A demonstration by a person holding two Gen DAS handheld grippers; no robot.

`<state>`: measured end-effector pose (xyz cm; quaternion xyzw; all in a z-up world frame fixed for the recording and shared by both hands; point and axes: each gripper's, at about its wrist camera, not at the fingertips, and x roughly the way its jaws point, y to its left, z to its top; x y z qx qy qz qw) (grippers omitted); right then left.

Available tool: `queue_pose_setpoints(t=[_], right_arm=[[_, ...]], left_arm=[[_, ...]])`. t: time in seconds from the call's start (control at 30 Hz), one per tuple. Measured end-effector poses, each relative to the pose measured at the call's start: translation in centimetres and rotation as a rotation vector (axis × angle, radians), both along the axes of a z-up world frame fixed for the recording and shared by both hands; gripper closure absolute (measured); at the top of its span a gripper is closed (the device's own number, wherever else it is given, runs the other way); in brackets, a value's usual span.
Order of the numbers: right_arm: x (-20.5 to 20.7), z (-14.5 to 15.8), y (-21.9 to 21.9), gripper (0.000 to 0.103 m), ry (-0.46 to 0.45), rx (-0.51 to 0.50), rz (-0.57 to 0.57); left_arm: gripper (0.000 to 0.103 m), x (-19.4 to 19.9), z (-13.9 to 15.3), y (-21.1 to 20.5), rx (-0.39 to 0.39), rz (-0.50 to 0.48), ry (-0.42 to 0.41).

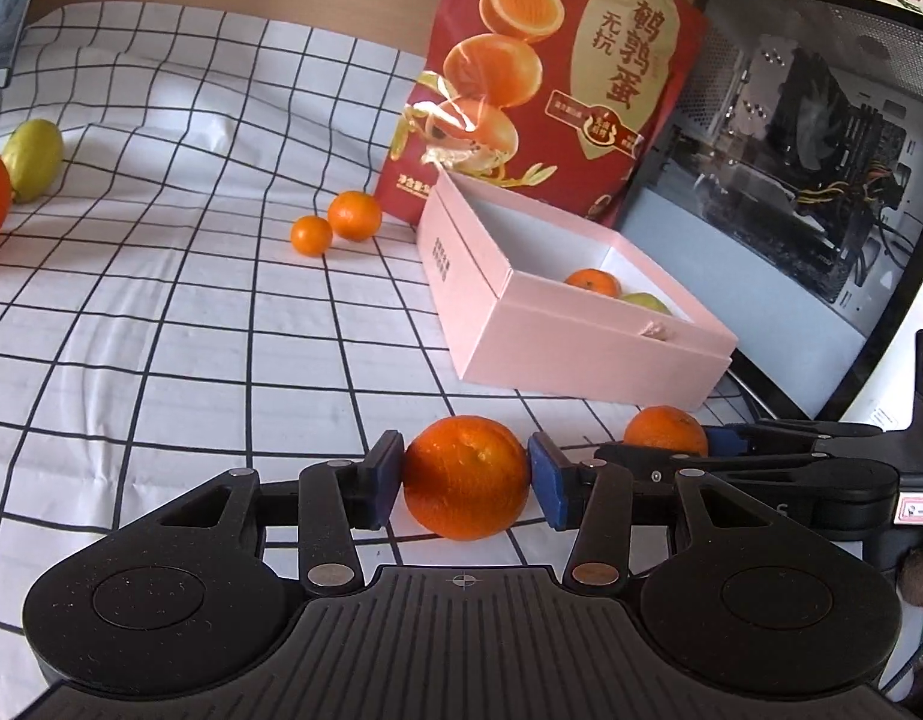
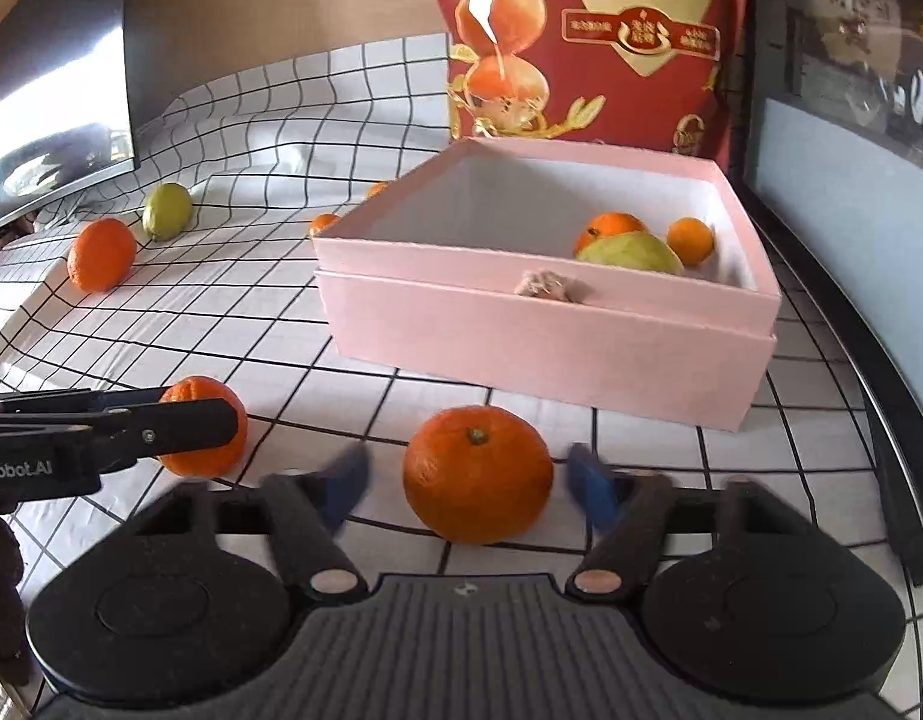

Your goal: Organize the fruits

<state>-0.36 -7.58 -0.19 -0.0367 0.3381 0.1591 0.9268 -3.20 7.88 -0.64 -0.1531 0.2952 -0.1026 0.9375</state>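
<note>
In the left wrist view my left gripper point(image 1: 466, 468) is shut on an orange point(image 1: 466, 483), its blue pads pressing both sides just above the checked cloth. In the right wrist view my right gripper point(image 2: 470, 480) straddles a second orange point(image 2: 478, 474) that rests on the cloth. Its blurred blue pads point(image 2: 347, 486) stand a little off the peel on each side, so it is open. The two grippers are side by side in front of the open pink box point(image 2: 551, 354), which holds two oranges point(image 2: 611, 227) and a green fruit point(image 2: 632, 253).
Loose on the cloth are two small oranges point(image 1: 311, 235), a bigger orange point(image 2: 101, 253) and a green fruit point(image 2: 167, 210) at far left. A red snack bag point(image 1: 551, 78) leans behind the box, a computer case point(image 1: 791, 180) stands to its right, and a dark screen point(image 2: 53, 102) at the left.
</note>
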Motion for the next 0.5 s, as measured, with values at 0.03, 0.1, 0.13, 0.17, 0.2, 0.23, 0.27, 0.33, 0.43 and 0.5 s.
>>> queue_pose_setpoints(t=[0.03,0.1,0.13,0.17,0.2,0.23,0.27,0.33,0.43,0.5], right_arm=[[-0.2,0.0,0.2,0.047,-0.012,-0.015,-0.002],[-0.8,0.2,0.4,0.052,-0.039,-0.023,0.006],[-1.2,0.5,0.3,0.054,-0.049,-0.019,0.016],[-1.5,0.7,0.2,0.055,-0.053,-0.016,0.028],[-1.8,0.8,0.0,0.055,-0.043,-0.009,0.049],[-2.1,0.9,-0.3,0.055,-0.026,0.007,0.072],[-2.4,1.0,-0.6,0.055,-0.022,0.017,0.081],[-2.9,1.2,-1.5,0.055,-0.007,0.037,0.093],[-3.6,1.4,-3.0,0.048,0.006,0.070,0.080],[-3.9,1.6,-3.7,0.035,-0.001,0.075,0.056]], left_arm=[[0.052,0.0,0.0,0.0,-0.002,-0.004,0.003],[0.052,0.1,-0.1,0.1,-0.006,-0.010,0.008],[0.052,0.1,-0.1,0.1,-0.007,-0.012,0.009],[0.052,0.1,-0.1,0.1,-0.007,-0.013,0.009],[0.052,0.1,-0.1,0.1,-0.012,-0.011,0.008],[0.052,0.1,-0.1,0.1,-0.014,-0.012,0.009],[0.052,0.2,-0.2,0.1,-0.017,-0.013,0.010],[0.052,0.2,-0.2,0.2,-0.021,-0.012,0.011],[0.052,0.2,-0.2,0.2,-0.025,-0.012,0.015],[0.052,0.3,-0.2,0.2,-0.028,-0.016,0.019]])
